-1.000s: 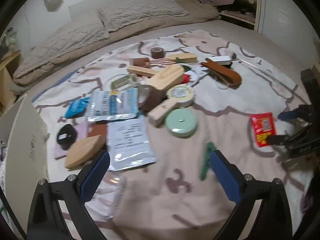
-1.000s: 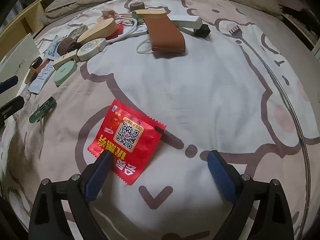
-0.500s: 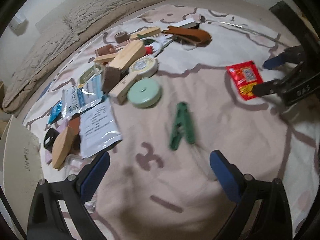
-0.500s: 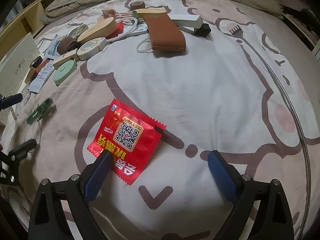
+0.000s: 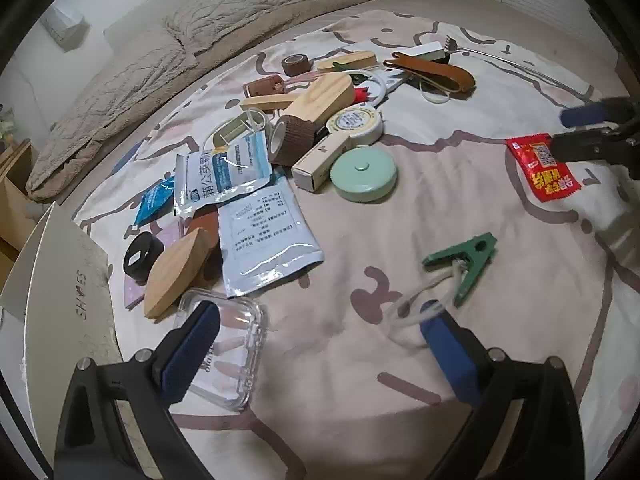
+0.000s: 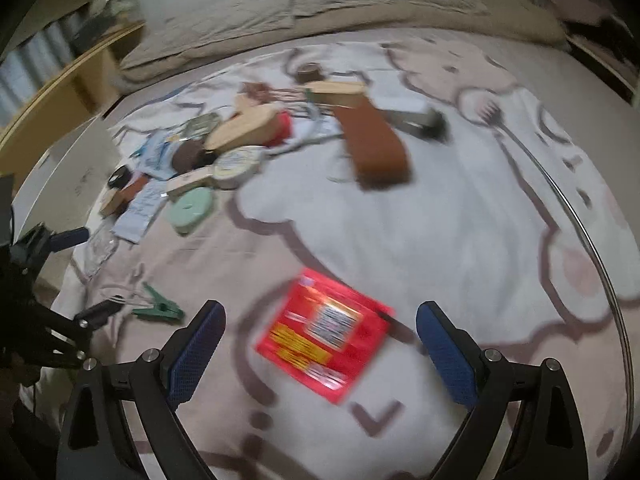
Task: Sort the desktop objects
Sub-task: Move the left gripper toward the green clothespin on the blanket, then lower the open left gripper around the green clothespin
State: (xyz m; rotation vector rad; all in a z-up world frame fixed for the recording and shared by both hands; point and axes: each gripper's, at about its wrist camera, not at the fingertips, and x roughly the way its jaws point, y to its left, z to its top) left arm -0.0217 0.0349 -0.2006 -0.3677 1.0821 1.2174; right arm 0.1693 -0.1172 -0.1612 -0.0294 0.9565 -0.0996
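Many small objects lie scattered on a patterned bedsheet (image 5: pixel 360 380). My left gripper (image 5: pixel 320 344) is open and empty; a green clothespin (image 5: pixel 466 262) with a white loop lies just ahead of its right finger, and a clear plastic case (image 5: pixel 236 356) lies by its left finger. My right gripper (image 6: pixel 318 344) is open and empty, with a red snack packet (image 6: pixel 324 334) flat on the sheet between its fingers. The packet (image 5: pixel 544 166) and the right gripper (image 5: pixel 588 130) also show at the far right of the left wrist view. The clothespin (image 6: pixel 158 306) shows left in the right wrist view.
A pile sits beyond: a mint round tin (image 5: pixel 364 174), foil sachets (image 5: pixel 268 232), wooden blocks (image 5: pixel 324 96), a brown tape roll (image 5: pixel 290 140), a brown leather case (image 6: pixel 374 144). A white shoe box (image 5: pixel 60 300) stands at the left. Pillows (image 5: pixel 248 0) lie at the back.
My left gripper has swung and come down close to the green clothespin and the clear case. My right gripper has shifted so the red packet now sits centred between its fingers; its view is blurred.
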